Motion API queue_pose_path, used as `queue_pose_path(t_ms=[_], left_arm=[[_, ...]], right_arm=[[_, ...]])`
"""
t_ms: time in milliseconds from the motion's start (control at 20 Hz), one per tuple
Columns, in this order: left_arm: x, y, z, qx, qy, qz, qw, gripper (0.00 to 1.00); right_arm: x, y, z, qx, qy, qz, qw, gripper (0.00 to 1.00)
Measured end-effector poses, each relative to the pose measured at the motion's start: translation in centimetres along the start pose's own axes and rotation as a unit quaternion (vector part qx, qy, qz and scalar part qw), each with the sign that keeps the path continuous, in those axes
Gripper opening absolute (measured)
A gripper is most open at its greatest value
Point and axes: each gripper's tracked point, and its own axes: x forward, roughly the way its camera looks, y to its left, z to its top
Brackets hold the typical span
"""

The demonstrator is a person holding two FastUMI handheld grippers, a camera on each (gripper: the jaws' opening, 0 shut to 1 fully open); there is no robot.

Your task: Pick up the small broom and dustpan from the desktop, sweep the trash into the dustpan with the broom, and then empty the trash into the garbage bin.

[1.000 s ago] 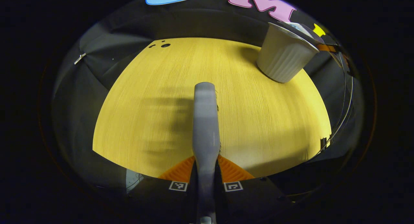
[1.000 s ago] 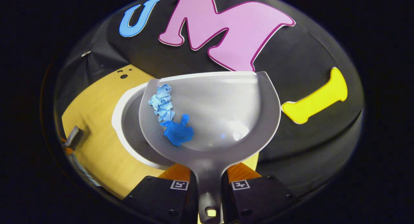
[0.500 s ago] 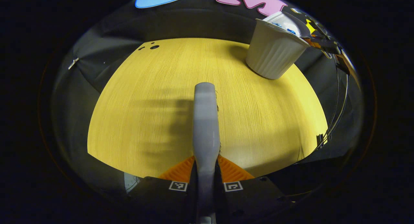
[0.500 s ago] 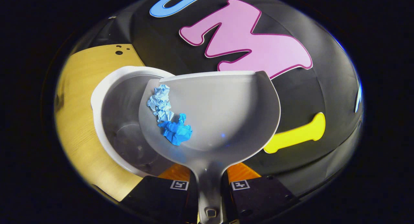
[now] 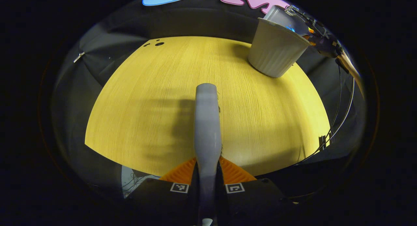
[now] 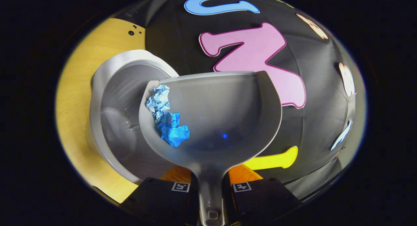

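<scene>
A yellow wooden desktop (image 5: 146, 98) is spread across the left gripper view, the garbage bin (image 5: 276, 50) far right; the broom (image 5: 207, 121) handle is pinched by the left gripper (image 5: 207, 182). In the right gripper view the dustpan (image 6: 211, 118) is clamped by its handle in the right gripper (image 6: 211, 187), tilted over the bin's right rim, two crumpled blue scraps (image 6: 166, 118) lodged at its left edge. A spill beside the bin is risked if it is tipped too far right

Dustpan (image 6: 215, 121) hides part of the bin (image 6: 114, 121).
</scene>
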Motion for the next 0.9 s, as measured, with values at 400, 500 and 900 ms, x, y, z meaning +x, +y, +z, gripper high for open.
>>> queue_pose_path(t_ms=[400,500,900], left_arm=[[0.0,-0.1,-0.5,0.011,0.000,0.005,1.000,0.26],[-0.2,-0.3,-0.5,0.016,0.001,0.006,1.000,0.26],[-0.2,-1.1,-1.1,0.023,0.005,0.005,1.000,0.26]], right_arm=[[-0.5,-0.3,0.0,-0.030,0.012,-0.029,0.999,0.33],[-0.5,-0.5,0.2,-0.046,0.009,-0.038,0.998,0.33],[-1.2,-1.3,1.3,-0.094,0.012,-0.065,0.993,0.39]])
